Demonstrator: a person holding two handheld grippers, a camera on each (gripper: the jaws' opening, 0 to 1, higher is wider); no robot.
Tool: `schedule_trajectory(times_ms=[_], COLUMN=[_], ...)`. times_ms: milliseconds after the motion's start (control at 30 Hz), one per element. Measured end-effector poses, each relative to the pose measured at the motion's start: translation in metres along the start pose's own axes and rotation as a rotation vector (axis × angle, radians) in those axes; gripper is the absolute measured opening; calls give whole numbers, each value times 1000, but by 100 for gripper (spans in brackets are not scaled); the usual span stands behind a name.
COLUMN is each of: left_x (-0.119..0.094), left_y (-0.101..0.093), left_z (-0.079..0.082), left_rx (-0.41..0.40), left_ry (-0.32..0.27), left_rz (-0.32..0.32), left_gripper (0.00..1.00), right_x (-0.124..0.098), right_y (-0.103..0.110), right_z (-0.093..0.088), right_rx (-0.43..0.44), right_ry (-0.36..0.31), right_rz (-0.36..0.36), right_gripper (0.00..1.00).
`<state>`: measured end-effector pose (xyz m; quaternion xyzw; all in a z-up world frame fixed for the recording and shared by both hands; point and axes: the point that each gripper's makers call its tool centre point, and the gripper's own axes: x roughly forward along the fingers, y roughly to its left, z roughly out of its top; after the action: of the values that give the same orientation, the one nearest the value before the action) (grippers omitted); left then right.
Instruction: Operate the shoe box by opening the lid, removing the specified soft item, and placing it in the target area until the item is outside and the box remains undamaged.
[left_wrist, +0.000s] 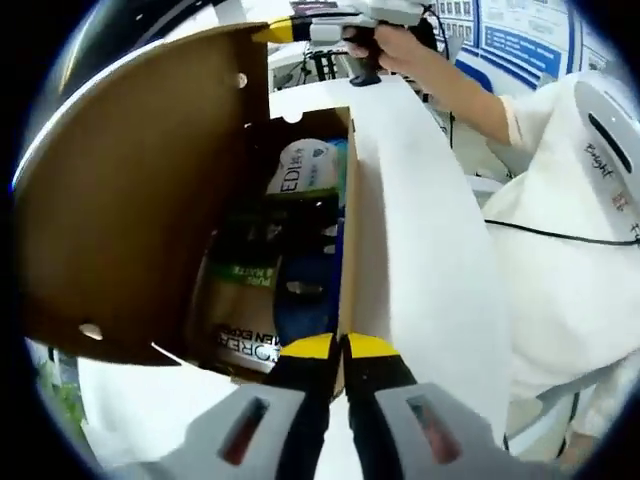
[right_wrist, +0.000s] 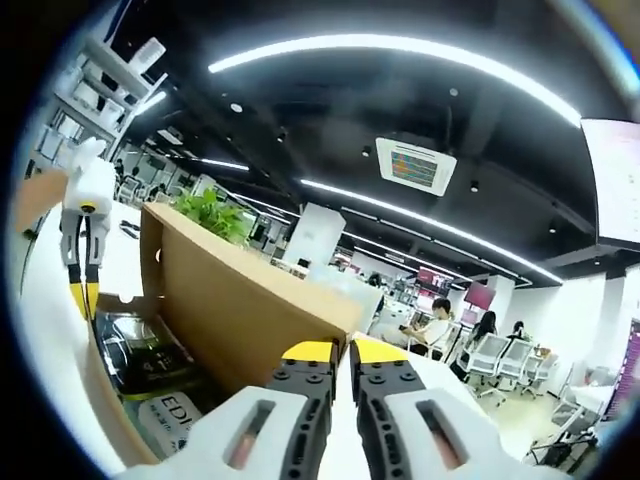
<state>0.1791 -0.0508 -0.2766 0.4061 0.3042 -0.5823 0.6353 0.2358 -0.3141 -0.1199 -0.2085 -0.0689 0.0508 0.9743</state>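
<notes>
Left tool (left_wrist: 340, 350) pressed together at box (left_wrist: 345, 240) near edge, right tool (right_wrist: 340, 358) pinched on raised lid (right_wrist: 240, 300); soft packs (left_wrist: 300, 175) lay straight ahead inside, lengthwise down box, nearer left.

My left gripper (left_wrist: 340, 350) has its yellow-tipped jaws pressed together, my right gripper (right_wrist: 341, 356) likewise has its jaws closed, and ahead of the left one my hand (left_wrist: 385, 45) grips the other tool's handle, arm outstretched.
</notes>
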Motion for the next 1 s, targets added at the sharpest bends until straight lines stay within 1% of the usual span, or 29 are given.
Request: schedule_trajectory(times_ms=[67, 100, 167, 233, 267, 333, 400, 433, 467, 500, 700, 733, 767, 867, 900, 933, 967, 1000], left_x=[0, 0, 2, 3, 3, 3, 3, 4, 4, 4, 4, 3, 3, 4, 4, 4, 4, 4], left_y=[0, 0, -1, -1, -2, -1, -1, -1, -1, -1, -1, -2, -2, -1, -1, 0, 1, 1], left_z=[-1, -1, -3, -5, -5, -4, -4, -4, -4, -4, -4, -4, -4, -5, -4, -5, -5, -5], left_rx=[4, -44, 15, 10, 15, 12, 16, 14, -8, -8, -1, 22, 24, 47, 40, 15, -27, -24], left_ry=[3, -5, -10, -17, -26, -26, -16, -14, -3, -2, 4, 1, 0, 22, 25, 33, 34, 31], left_rz=[2, 0, 2, -3, -13, -16, -24, -25, -27, -25, -33, -27, -24, -6, -2, 4, 4, 0], left_gripper=[3, 3, 3, 3, 3, 3, 2, 2, 2, 2, 2, 2, 2, 2, 3, 3, 3, 3], right_x=[0, 0, 1, 0, 1, 3, 6, 7, 8, 9, 14, 15, 16, 17, 18, 18, 18, 18], right_y=[0, 0, 2, -1, 0, -2, -3, -3, -5, -5, -6, -6, -6, -7, -7, -7, -7, -7], right_z=[0, 0, 0, 0, 1, 1, 1, 1, 2, 1, 3, 3, 2, 2, 2, 2, 2, 2], right_rx=[-3, -7, -16, -46, -39, -20, 22, 28, 54, 63, 62, 63, 64, 63, 71, 77, 97, 107], right_ry=[3, 8, 17, 31, 29, 31, 33, 33, 36, 40, 58, 60, 61, 59, 59, 58, 62, 65], right_rz=[2, 4, 21, 16, 26, 27, 36, 39, 43, 45, 54, 55, 56, 53, 53, 52, 52, 51], right_gripper=[4, 4, 4, 4, 4, 4, 4, 3, 3, 3, 3, 3, 3, 3, 3, 3, 3, 3])
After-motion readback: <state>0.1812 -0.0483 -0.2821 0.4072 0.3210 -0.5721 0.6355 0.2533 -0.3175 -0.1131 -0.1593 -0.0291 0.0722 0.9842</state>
